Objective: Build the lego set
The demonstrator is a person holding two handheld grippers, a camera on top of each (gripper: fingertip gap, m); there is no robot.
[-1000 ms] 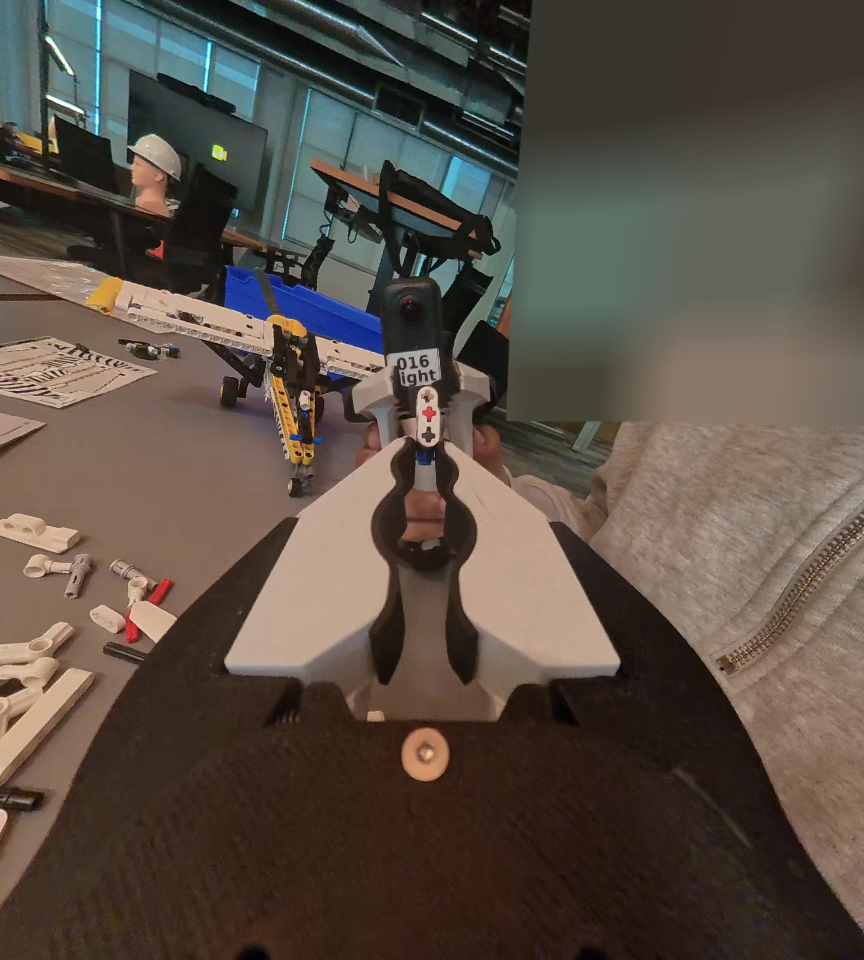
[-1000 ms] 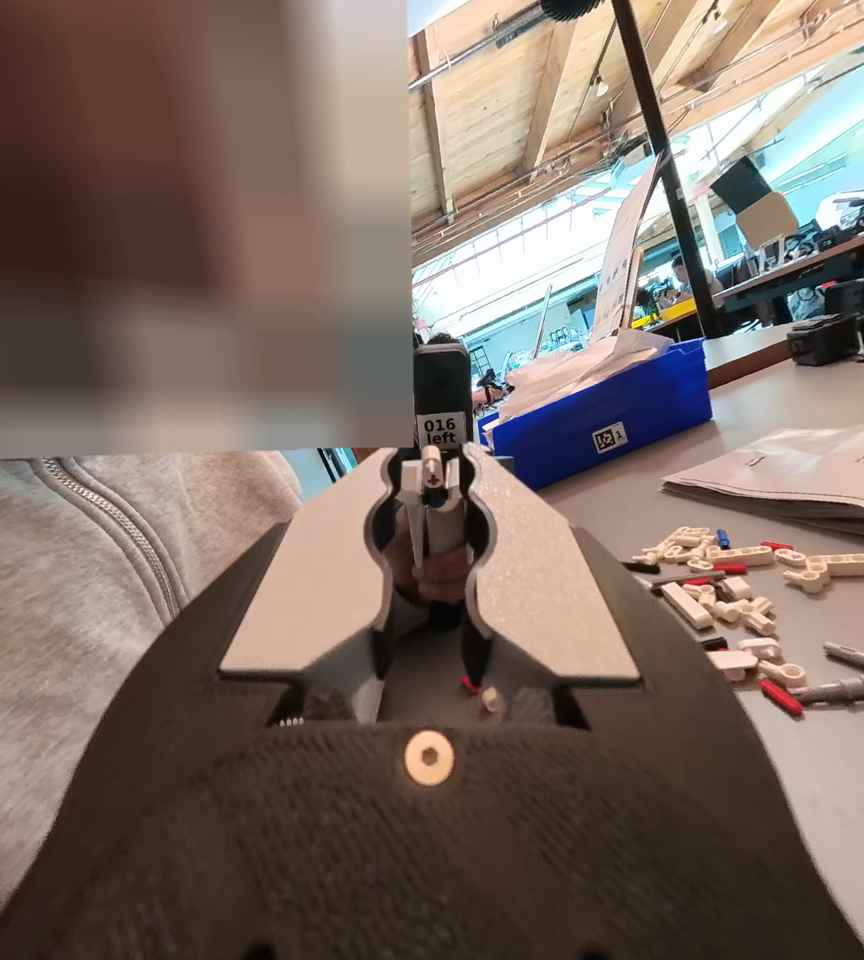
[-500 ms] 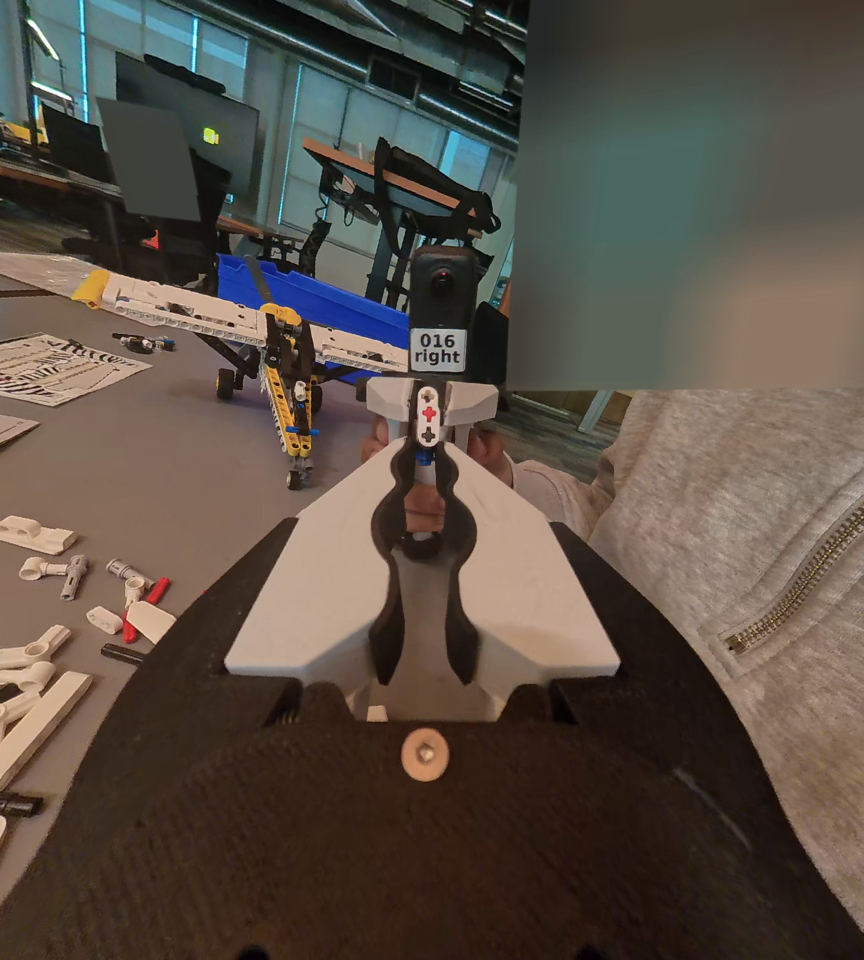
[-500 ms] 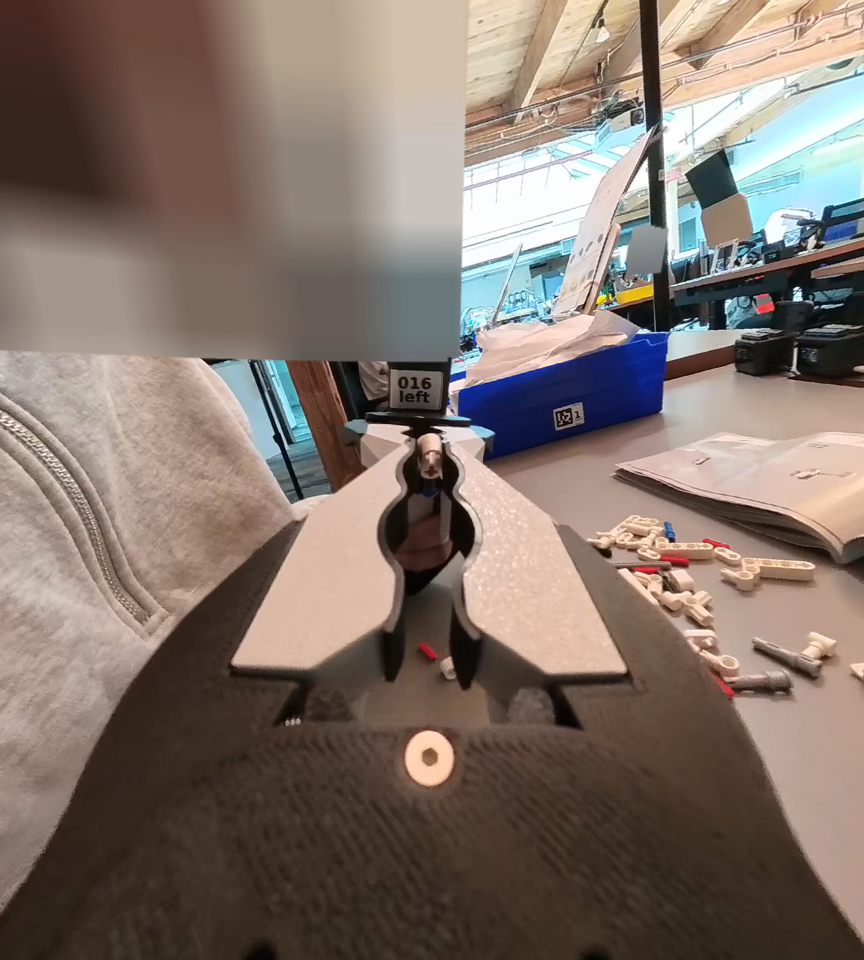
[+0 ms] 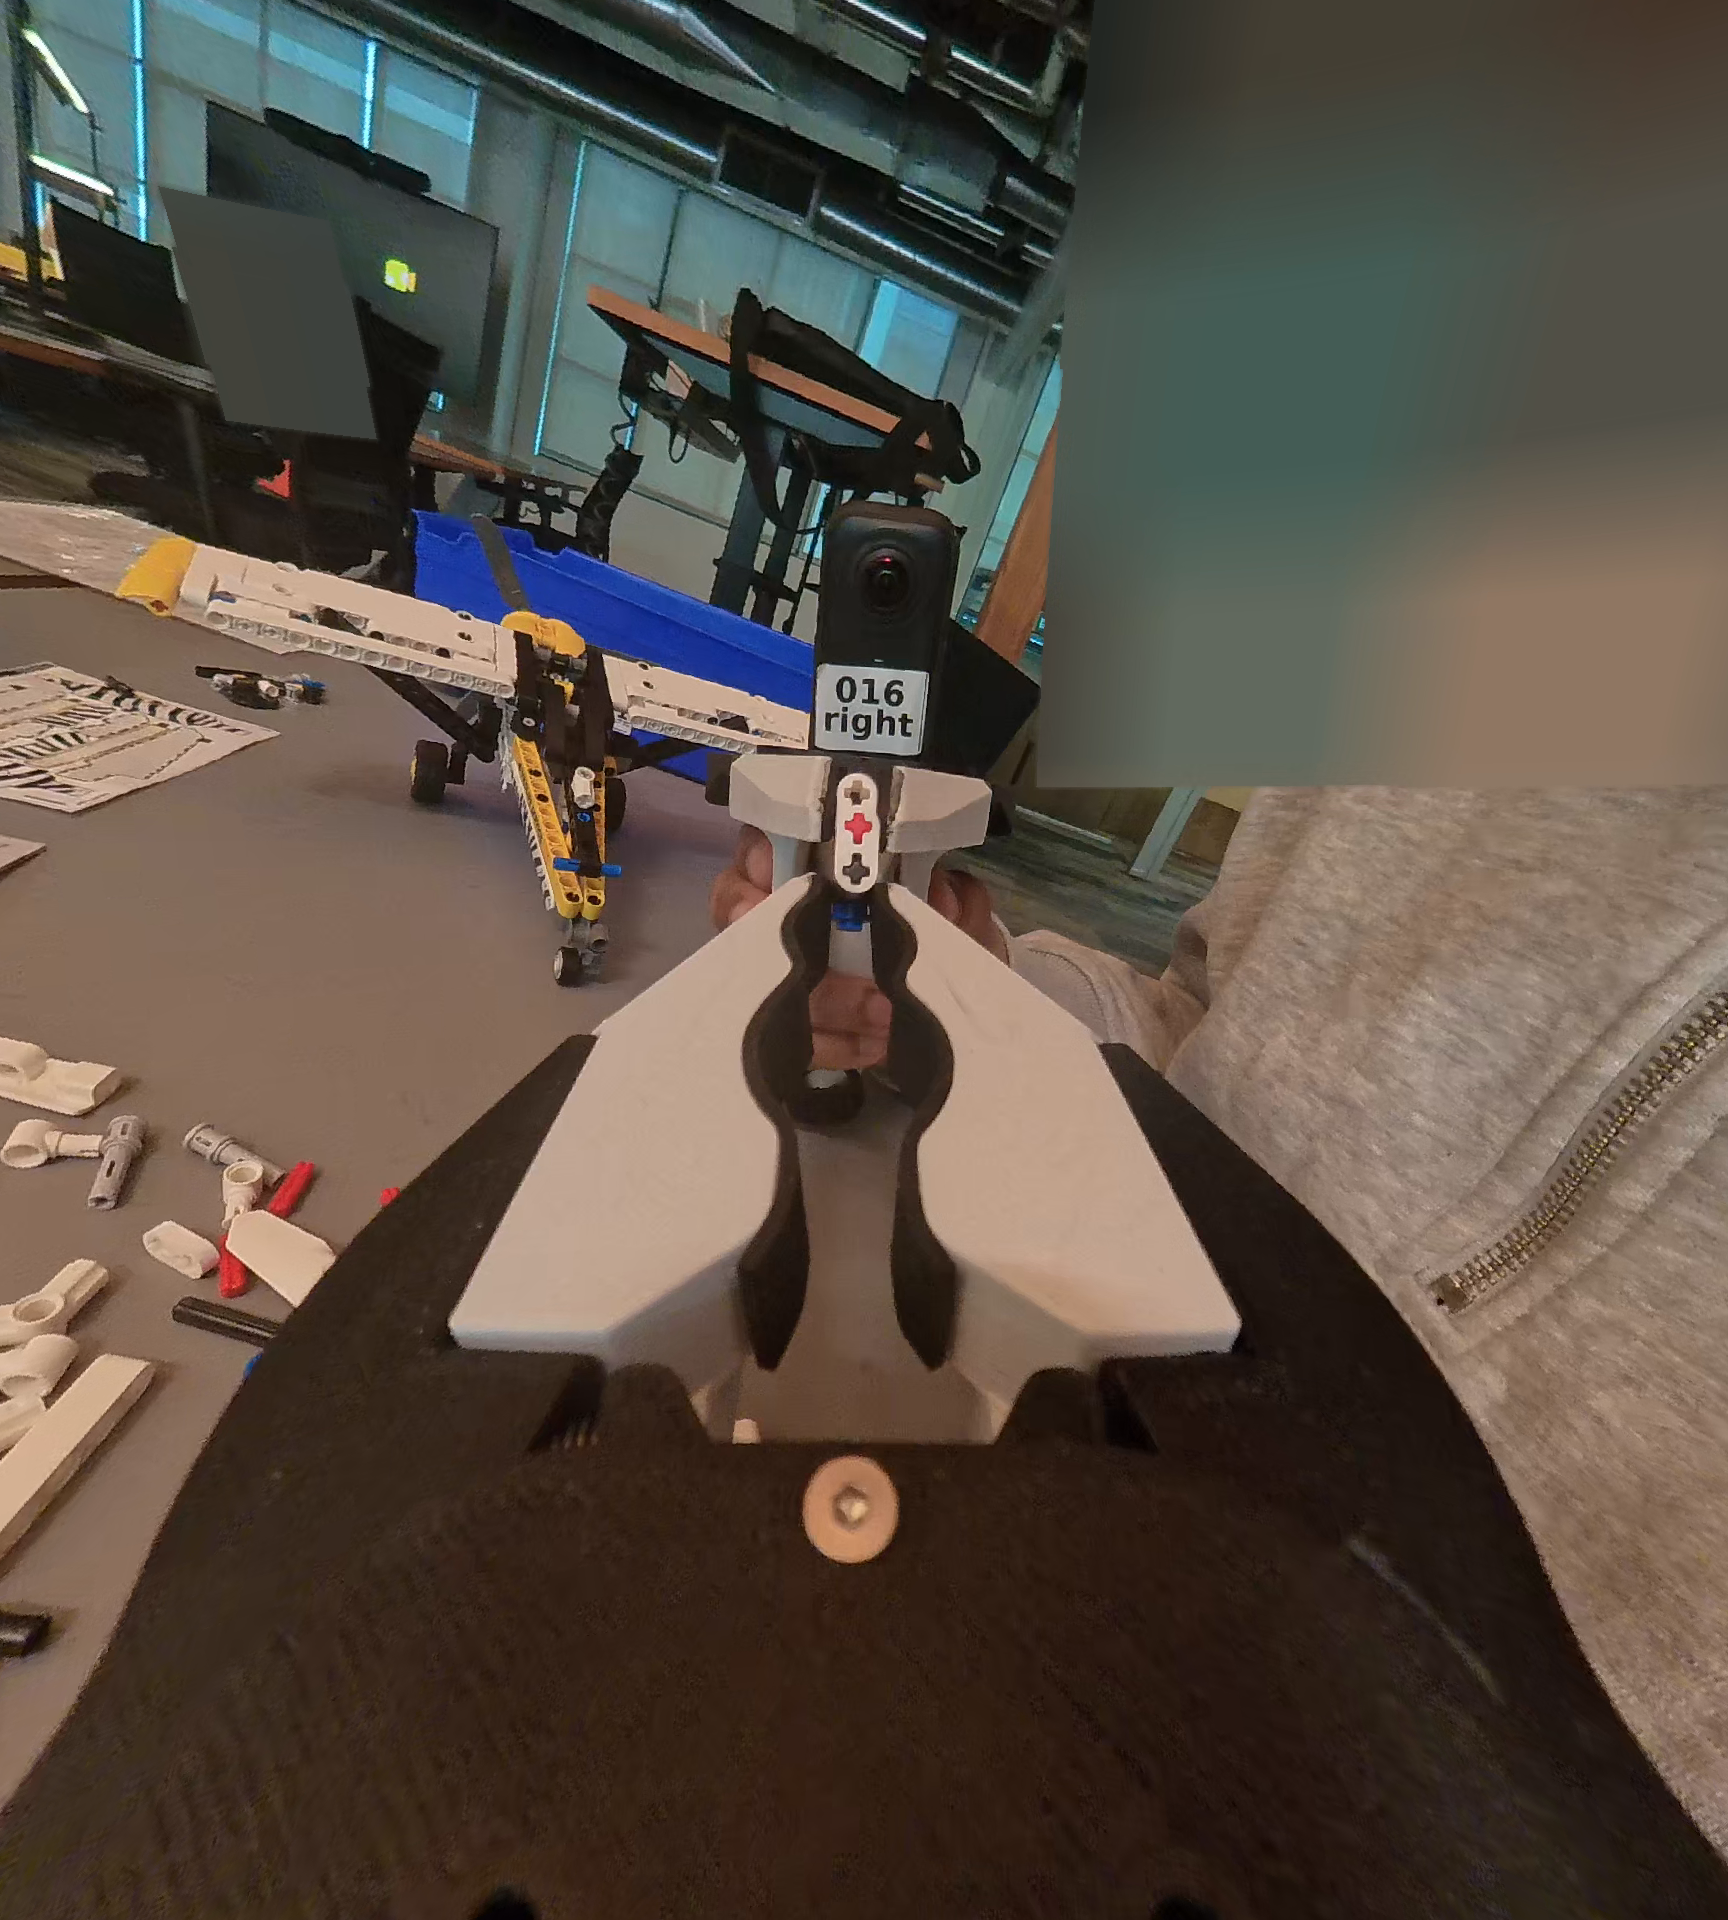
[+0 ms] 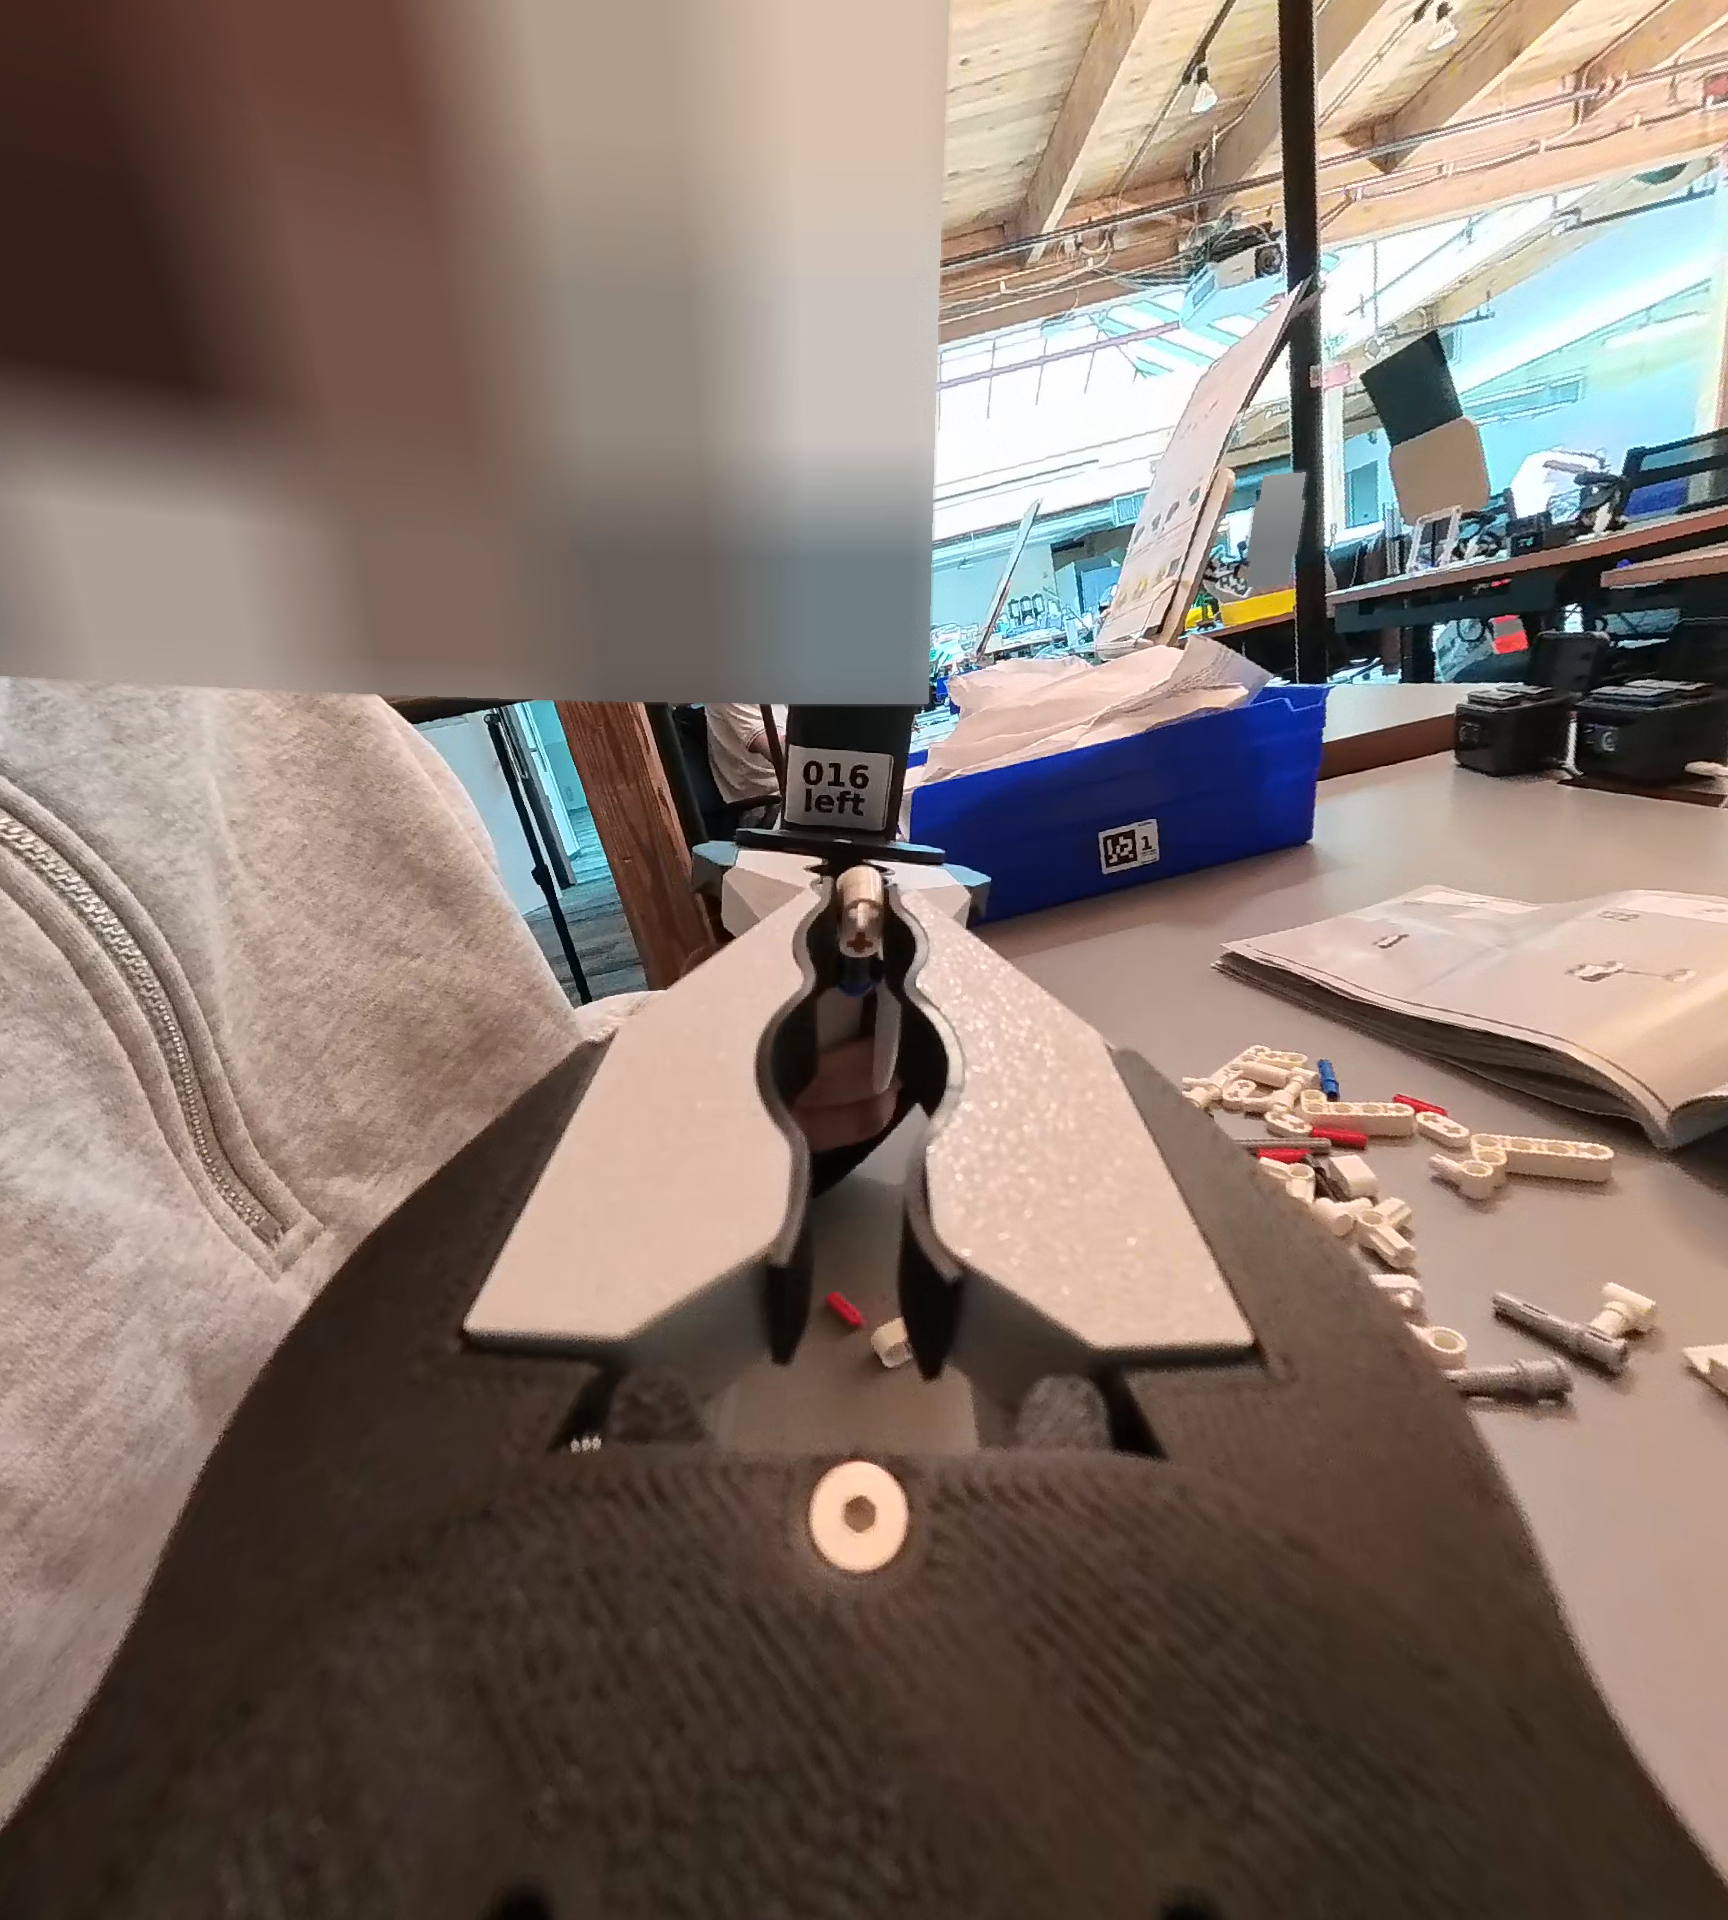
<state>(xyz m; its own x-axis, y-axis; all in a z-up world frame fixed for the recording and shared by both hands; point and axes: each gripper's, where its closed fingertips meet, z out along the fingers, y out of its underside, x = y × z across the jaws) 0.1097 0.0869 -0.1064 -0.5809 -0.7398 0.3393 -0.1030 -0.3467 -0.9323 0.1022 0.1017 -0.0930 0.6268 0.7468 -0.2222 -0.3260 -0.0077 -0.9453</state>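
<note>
Grey table (image 5: 216, 935); claws seemingly pinch one white piece (image 5: 857, 831).

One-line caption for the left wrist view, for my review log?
Left gripper and right gripper meet tip-to-tip on a small white beam, with the plane model behind.

small white lego assembly (image 5: 857, 831) upright, pinched between both tongs' tips.

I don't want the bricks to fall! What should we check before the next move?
1. Left gripper shut on the small lego assembly: ok.
2. Right gripper grips it too: ok.
3. Parts fully clicked together: cannot tell.
4. Loose pieces lying on the table: ok.
5. Instruction booklet open: ok.
6. Plane model standing apart from both grippers: ok.
</note>
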